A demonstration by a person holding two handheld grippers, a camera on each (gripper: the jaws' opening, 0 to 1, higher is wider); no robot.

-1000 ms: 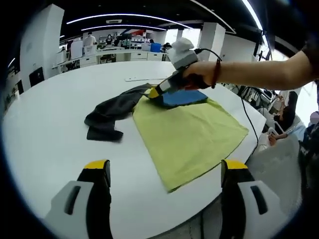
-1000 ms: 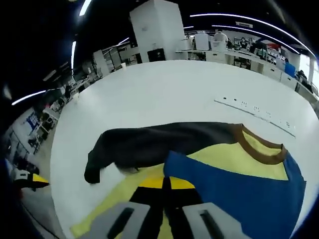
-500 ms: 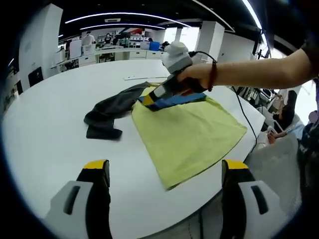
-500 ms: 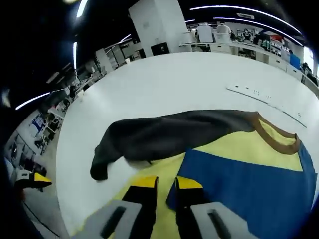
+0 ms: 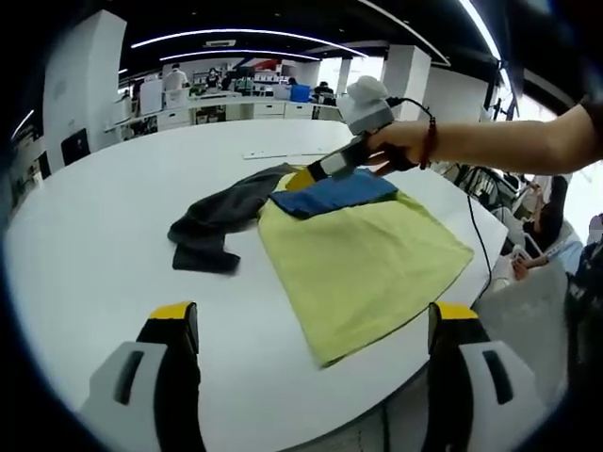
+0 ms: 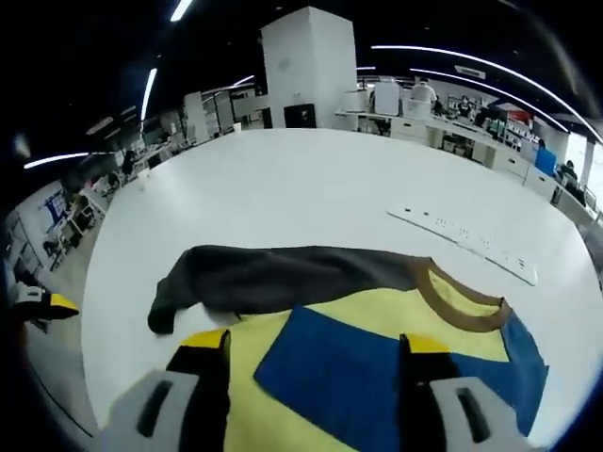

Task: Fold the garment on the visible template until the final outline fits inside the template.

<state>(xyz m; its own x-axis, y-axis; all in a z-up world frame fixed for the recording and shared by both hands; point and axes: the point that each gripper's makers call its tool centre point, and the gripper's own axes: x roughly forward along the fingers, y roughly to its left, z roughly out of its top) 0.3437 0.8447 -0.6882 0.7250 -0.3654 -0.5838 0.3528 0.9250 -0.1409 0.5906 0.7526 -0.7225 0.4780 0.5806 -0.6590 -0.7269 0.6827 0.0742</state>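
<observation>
Both jaws of right claw (image 6: 311, 353) wide over garment (image 6: 377, 363).

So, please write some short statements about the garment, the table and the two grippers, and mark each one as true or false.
1. The garment lies on a white table. True.
2. The right gripper is shut on the blue part of the garment. False: its jaws stand apart above the blue panel and hold nothing.
3. A dark grey sleeve spreads out to one side of the yellow cloth. True.
4. The neckline has a red trim. False: the trim is brown.
5. The left gripper holds the garment's hem. False: it is open, short of the cloth.
</observation>
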